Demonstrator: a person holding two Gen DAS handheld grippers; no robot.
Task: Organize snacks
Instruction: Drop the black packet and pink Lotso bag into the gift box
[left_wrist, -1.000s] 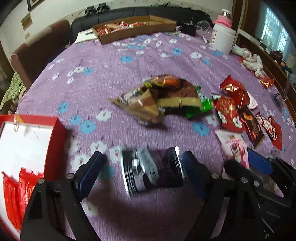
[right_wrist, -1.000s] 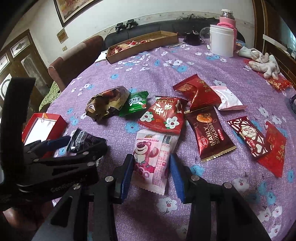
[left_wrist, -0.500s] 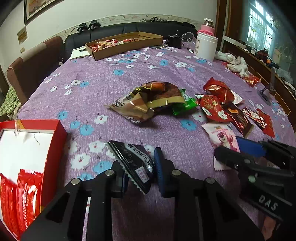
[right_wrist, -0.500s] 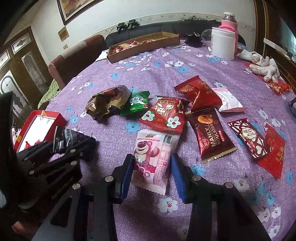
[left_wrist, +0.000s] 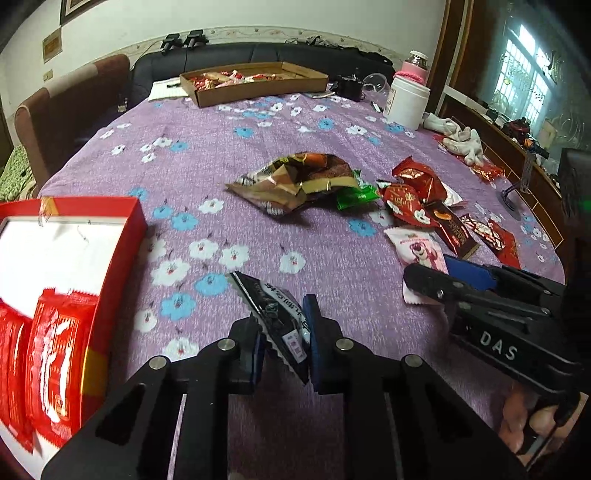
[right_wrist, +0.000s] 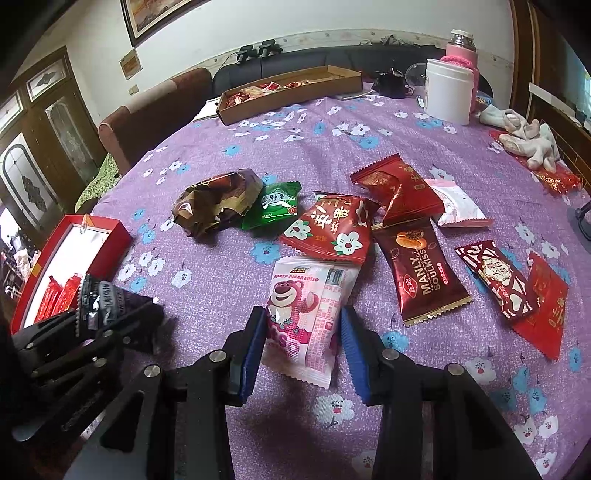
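Black foil sits pinched in your left gripper (left_wrist: 282, 343): its jaws are clamped on the black snack packet (left_wrist: 275, 315), which stands up off the cloth, just right of the red box (left_wrist: 122, 251). Your right gripper (right_wrist: 303, 347) straddles the pink bear packet (right_wrist: 306, 314) with its blue pads close to each side; whether they actually press on it you cannot tell, and the packet lies flat on the purple flowered tablecloth (right_wrist: 207, 280).

By the look of things you are early in the job. The red box holds a few red sachets (left_wrist: 55, 354) and plenty of white floor shows, so the black packet is probably headed there next. Further out, most snacks lie loose: the crumpled brown-gold bag (right_wrist: 218, 201), the green packet (right_wrist: 275, 205), the red flowered packet (right_wrist: 332, 229), a brown one printed "MANLY SOULKISS" (right_wrist: 421, 273), and more red wrappers beyond. The pink packet reads "DISNEY·PIXAR LOTSO"; the other gripper's body shows "DAS". At the far edge a cardboard tray (right_wrist: 288, 90) holds further sweets, beside a white jar (right_wrist: 448, 90).
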